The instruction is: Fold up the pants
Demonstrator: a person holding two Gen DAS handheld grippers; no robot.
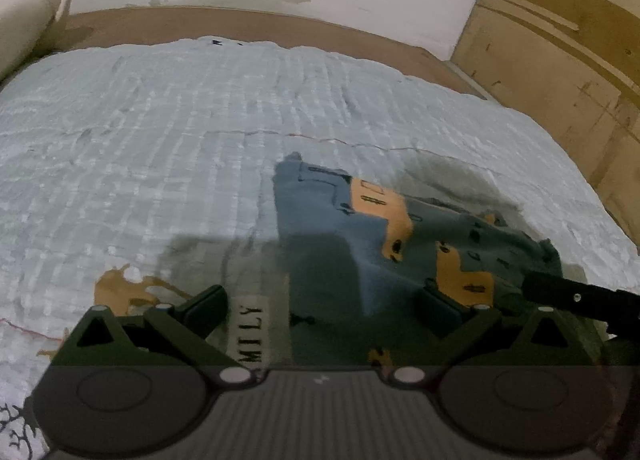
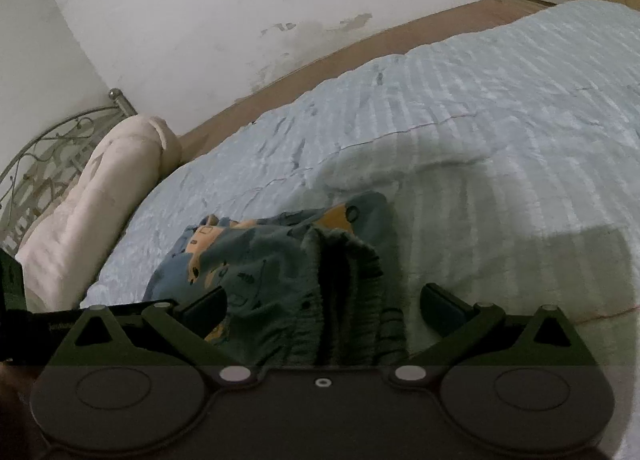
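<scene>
Right wrist view: pants (image 2: 280, 272) lie bunched on bed (image 2: 500, 120), waistband btw. wide-open, empty right gripper (image 2: 323, 306). Left gripper (image 1: 323, 306) also open, empty. Soft, light; probably best to pinch waistband corners.

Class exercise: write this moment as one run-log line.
task: fold pants | pants: bunched on bedspread | left gripper: jaws open over pants | right gripper: jaws open at waistband | nothing gripped

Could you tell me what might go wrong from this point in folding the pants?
1. Both the left gripper and right gripper are open, so the pants lie loosely bunched and a grasp may catch only one layer.
2. The bed cover is soft; closing low might pinch it too.
</scene>
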